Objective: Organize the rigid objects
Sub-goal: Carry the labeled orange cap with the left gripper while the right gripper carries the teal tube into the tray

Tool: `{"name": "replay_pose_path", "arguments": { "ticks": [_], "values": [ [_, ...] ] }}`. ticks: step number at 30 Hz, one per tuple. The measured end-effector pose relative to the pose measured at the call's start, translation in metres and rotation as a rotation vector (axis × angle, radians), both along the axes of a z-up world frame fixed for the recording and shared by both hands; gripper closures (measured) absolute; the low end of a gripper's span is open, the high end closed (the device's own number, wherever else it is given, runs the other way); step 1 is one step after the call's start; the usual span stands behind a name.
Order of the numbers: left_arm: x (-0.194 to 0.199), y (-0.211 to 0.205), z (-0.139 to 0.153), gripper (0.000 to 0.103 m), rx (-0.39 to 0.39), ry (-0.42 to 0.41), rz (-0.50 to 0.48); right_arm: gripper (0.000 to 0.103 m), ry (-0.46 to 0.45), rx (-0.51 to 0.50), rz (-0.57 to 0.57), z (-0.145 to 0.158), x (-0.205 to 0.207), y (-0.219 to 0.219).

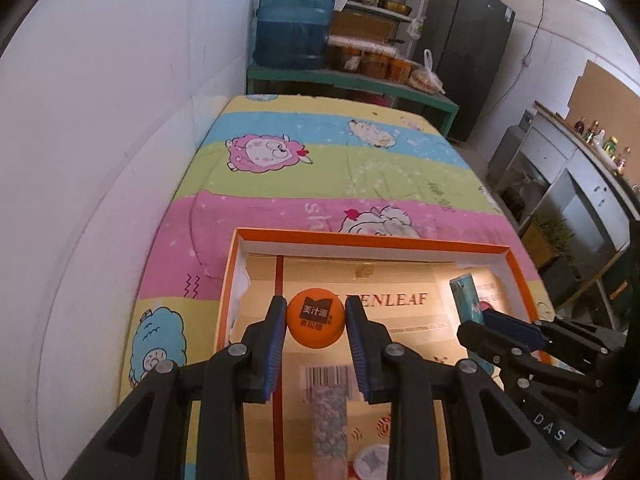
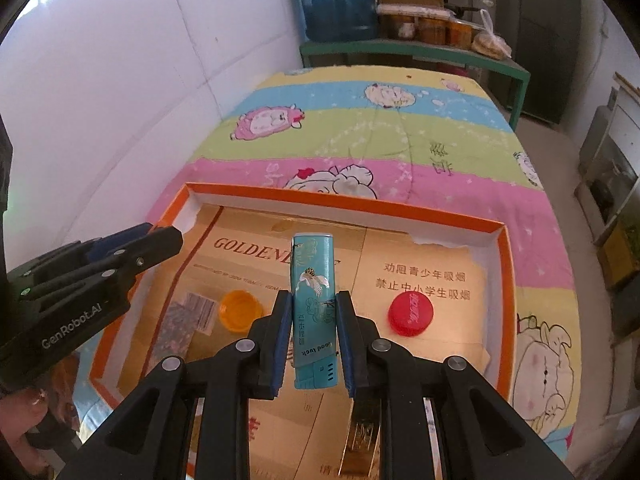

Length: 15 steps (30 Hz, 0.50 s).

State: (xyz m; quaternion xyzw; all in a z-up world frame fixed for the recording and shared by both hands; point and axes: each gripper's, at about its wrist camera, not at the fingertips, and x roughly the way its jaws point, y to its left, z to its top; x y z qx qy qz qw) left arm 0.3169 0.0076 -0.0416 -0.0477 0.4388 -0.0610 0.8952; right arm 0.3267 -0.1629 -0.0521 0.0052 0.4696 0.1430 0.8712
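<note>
My left gripper (image 1: 316, 322) is shut on an orange bottle cap (image 1: 316, 320) and holds it above the orange-rimmed box (image 1: 360, 240). My right gripper (image 2: 313, 312) is shut on a teal lighter (image 2: 314, 308), held upright over the same box (image 2: 340, 204). The lighter (image 1: 466, 298) and the right gripper (image 1: 492, 320) also show at the right of the left wrist view. In the right wrist view a yellow cap (image 2: 240, 310) and a red cap (image 2: 411, 314) lie on the box's cardboard floor. The left gripper (image 2: 160, 236) shows at the left there.
The box lies on a bed with a striped cartoon-sheep sheet (image 1: 320, 168), against a white wall (image 1: 100, 140) on the left. A green bench (image 1: 348, 84) with a blue water jug (image 1: 294, 20) and jars stands beyond the bed. Cabinets (image 1: 568, 176) stand at the right.
</note>
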Motion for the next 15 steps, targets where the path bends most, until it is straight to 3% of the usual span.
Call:
{"name": "replay_pose_path", "arguments": {
  "ticks": [15],
  "values": [
    [0.017, -0.002, -0.037, 0.073, 0.036, 0.094, -0.003, 0.081, 0.057, -0.034, -0.013, -0.022, 0.02, 0.006]
  ]
}}
